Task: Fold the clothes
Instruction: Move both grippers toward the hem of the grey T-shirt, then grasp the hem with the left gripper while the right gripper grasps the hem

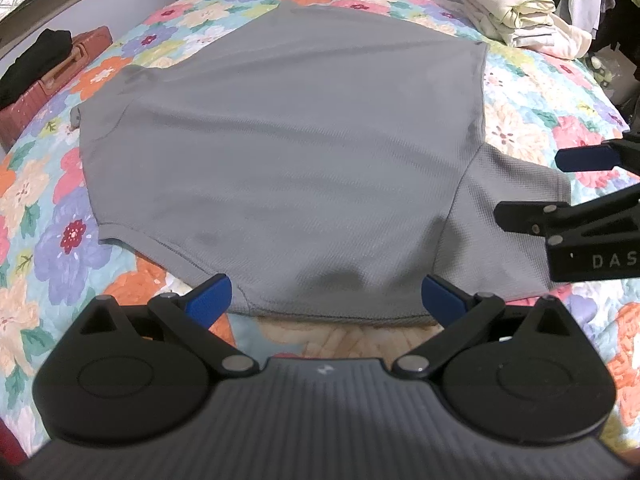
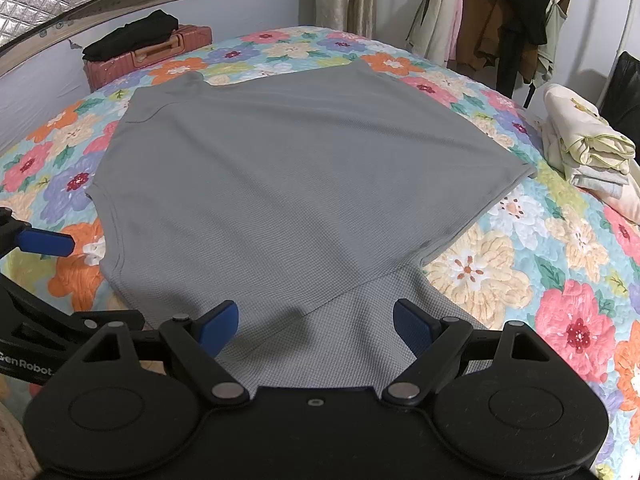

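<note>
grey t-shirt (image 1: pixel 280 152) is lying spread flat across the middle of the floral quilt (image 1: pixel 48 208), seemingly with no fold made yet, so nearly all the folding is remaining. left gripper (image 1: pixel 326 300) and right gripper (image 2: pixel 316 324) are both hovering released over its near edge, gripping nothing. folded pale clothes (image 2: pixel 588 148) are sitting near the quilt's far right edge, obstructing nothing.
</note>
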The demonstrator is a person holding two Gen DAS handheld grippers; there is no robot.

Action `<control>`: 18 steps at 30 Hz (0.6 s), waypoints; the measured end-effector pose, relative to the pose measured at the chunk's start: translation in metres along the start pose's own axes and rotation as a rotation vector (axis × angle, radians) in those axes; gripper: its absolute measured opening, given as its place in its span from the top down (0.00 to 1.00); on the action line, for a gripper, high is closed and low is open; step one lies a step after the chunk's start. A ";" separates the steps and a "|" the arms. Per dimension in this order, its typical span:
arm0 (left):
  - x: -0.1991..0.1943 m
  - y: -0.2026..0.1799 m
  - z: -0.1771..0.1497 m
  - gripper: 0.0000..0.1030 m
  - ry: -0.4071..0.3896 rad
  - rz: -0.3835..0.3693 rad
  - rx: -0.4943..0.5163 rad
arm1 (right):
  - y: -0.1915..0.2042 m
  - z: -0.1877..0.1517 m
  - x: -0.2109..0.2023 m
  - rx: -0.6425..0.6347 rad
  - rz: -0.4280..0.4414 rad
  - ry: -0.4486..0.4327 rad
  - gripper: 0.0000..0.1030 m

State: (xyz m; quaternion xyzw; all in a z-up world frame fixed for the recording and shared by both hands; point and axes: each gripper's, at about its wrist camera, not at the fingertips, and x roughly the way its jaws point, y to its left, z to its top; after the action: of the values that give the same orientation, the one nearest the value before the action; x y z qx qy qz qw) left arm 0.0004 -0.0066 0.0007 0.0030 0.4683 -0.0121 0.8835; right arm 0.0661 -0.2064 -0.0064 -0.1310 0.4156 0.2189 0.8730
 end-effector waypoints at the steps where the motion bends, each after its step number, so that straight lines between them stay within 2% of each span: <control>1: 0.001 -0.001 0.000 0.00 -0.002 0.002 0.003 | 0.000 0.000 0.000 0.000 0.001 0.000 0.15; 8: 0.009 -0.005 -0.002 0.00 -0.030 0.002 0.011 | -0.010 0.000 0.000 0.017 0.000 -0.022 0.15; 10: 0.012 -0.006 -0.002 0.00 -0.043 -0.016 0.007 | -0.018 0.001 0.005 0.049 0.013 -0.016 0.15; 14: 0.020 -0.009 -0.003 0.02 -0.054 -0.076 0.003 | -0.041 -0.005 0.015 0.155 0.095 0.026 0.15; 18: 0.030 -0.018 -0.006 0.04 -0.057 -0.124 0.019 | -0.057 -0.019 0.017 0.173 0.127 0.048 0.15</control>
State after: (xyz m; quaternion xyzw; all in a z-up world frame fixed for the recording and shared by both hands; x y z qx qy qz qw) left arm 0.0118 -0.0246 -0.0271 -0.0179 0.4420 -0.0716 0.8940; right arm 0.0911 -0.2590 -0.0290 -0.0339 0.4612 0.2341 0.8552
